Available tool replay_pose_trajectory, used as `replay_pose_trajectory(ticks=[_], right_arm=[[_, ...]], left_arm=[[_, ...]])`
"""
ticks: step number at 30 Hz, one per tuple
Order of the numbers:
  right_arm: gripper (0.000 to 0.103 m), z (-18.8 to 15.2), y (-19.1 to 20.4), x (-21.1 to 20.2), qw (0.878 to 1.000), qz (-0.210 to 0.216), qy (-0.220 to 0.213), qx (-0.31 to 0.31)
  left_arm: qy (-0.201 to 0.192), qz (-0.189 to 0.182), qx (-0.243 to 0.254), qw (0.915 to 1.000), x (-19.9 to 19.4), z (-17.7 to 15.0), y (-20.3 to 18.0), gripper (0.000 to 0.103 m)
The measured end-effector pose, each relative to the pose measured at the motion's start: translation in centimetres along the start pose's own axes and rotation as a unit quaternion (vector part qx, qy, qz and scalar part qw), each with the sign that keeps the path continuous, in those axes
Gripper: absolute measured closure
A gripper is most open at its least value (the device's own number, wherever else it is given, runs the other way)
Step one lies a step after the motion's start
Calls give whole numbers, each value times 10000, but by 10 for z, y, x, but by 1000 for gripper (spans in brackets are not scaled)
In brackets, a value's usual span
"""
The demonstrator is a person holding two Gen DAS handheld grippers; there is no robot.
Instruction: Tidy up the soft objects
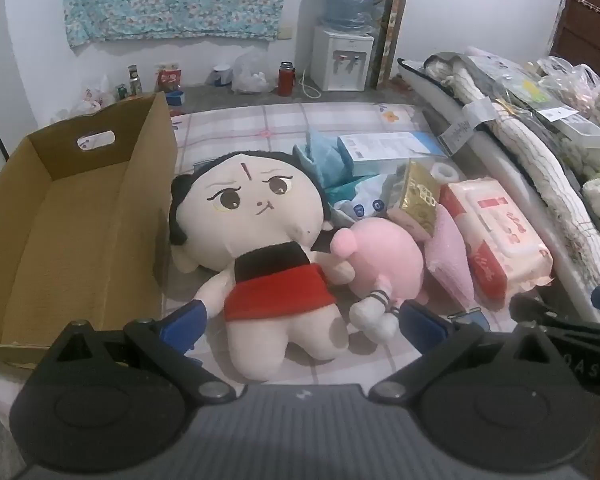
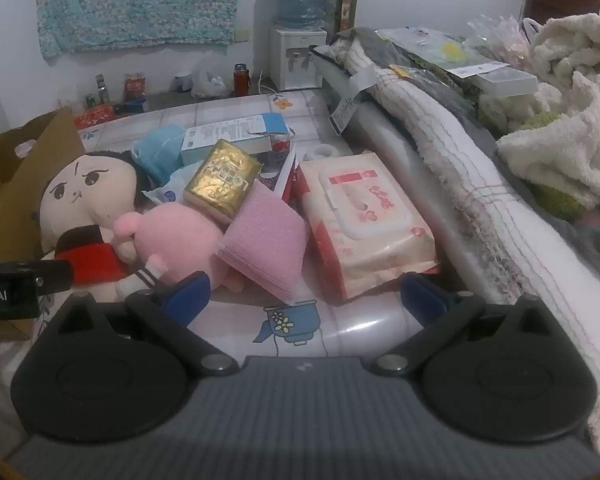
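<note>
The doll [image 1: 256, 248] lies face up just right of the cardboard box [image 1: 80, 216], with a pink plush [image 1: 384, 260] against its side. The left gripper [image 1: 300, 326] tilts down over the doll's legs, jaws spread and empty. The right gripper [image 2: 304, 294], likewise spread, angles down near the wipes pack [image 2: 364, 224].

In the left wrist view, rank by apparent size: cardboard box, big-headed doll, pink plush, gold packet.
1. cardboard box
2. big-headed doll
3. pink plush
4. gold packet
The box sits nearer the lens edge, but the order looks clear.
</note>
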State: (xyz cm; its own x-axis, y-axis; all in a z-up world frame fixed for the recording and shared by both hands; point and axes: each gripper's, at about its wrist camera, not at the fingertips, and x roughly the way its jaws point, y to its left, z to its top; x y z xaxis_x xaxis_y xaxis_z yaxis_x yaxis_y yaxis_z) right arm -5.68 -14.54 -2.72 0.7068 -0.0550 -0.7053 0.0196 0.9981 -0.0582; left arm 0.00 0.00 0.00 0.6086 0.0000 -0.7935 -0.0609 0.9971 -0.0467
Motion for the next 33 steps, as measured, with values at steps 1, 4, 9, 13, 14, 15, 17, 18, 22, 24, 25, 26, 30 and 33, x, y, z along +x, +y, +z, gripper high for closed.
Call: replay_pose_trajectory(ticks=[1,4,9,13,14,15,17,18,22,24,25,26,30,33], right_arm=[[1,0,0,0,10000,-2,-10,8],[1,0,0,1,10000,-12,26,-18],[1,-1,0,1,10000,9,-2,20],[1,2,-3,0,10000,25,-3,51],[1,2,-3,0,10000,26,-9,53],[1,2,-4,0,10000,22,-10,54],[1,2,-3,0,10000,16,-21,56],[1,3,-2,-2,10000,17,-26,55],[1,4,-4,-4,10000,32,-29,68],[1,4,-4,-4,10000,33,-35,75],[1,4,-3,-5,10000,37,-37,74],[1,4,-4,-4,10000,40,-34,78],[1,6,-6,-4,9999,56,-47,90],[1,6,-6,-5,9999,53,-47,88]], left_arm=[[16,-39,-28,10000,0,0,0,0],[1,-40,-23,10000,0,0,0,0],[6,-7,30,10000,0,1,1,0],[-11,19,56,10000,-2,0,-1,0],[-17,21,62,10000,-2,-1,-1,0],[-23,22,70,10000,-2,-1,-1,0],[-40,41,88,9999,-2,-1,-2,0],[-53,66,104,9999,-1,-2,-4,0],[-58,106,125,9998,-1,-2,-8,0],[-67,119,136,9998,-1,-2,-8,0],[-66,117,140,9998,-1,-2,-8,0],[-69,111,133,9998,-2,-2,-8,0],[-59,121,129,9998,-2,-2,-8,0],[-47,124,118,9998,-2,-2,-8,0]])
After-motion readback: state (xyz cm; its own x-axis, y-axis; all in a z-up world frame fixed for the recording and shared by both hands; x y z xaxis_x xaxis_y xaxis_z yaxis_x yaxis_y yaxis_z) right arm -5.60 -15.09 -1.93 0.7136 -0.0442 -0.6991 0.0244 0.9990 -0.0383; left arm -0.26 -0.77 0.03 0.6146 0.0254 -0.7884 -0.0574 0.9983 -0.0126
